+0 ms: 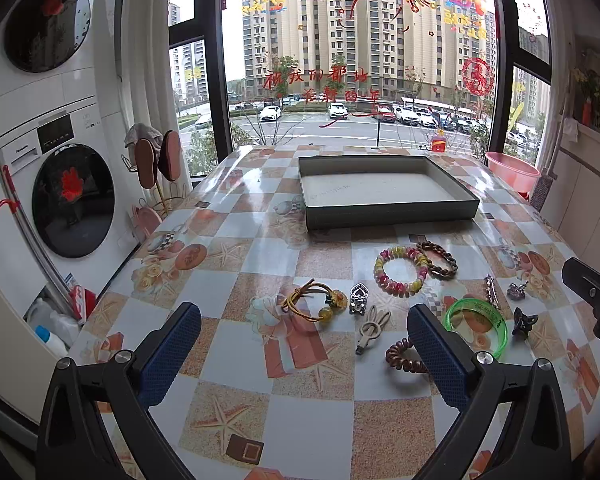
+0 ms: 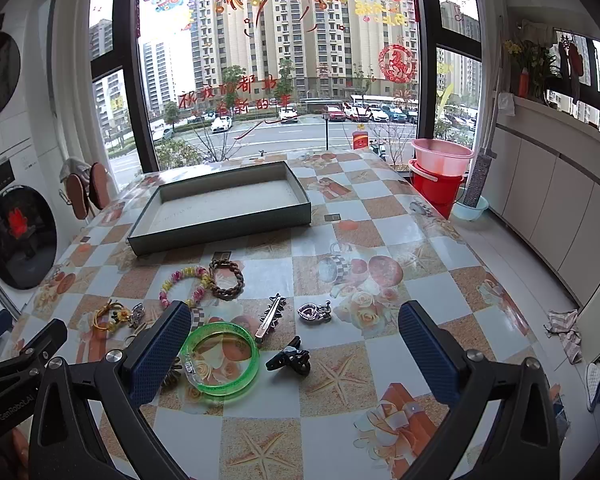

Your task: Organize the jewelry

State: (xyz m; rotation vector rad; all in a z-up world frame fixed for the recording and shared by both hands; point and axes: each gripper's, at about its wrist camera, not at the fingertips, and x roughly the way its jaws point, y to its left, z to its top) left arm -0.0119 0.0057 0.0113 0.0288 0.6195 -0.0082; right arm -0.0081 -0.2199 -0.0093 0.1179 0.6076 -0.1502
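In the left wrist view, the left claw (image 1: 304,344) hung spread wide and empty above the counter (image 1: 260,408). Between its fingers lay a yellow hair tie (image 1: 314,300), a silver heart clip (image 1: 358,299) and a beige clip (image 1: 370,328). The grey tray (image 1: 392,212) sat empty at upper centre.

In the right wrist view, the right claw (image 2: 296,344) was also spread and empty. A green bangle (image 2: 220,362) lay just beside its left finger, a black claw clip (image 2: 290,358) at centre, the tray (image 2: 224,232) at upper left.
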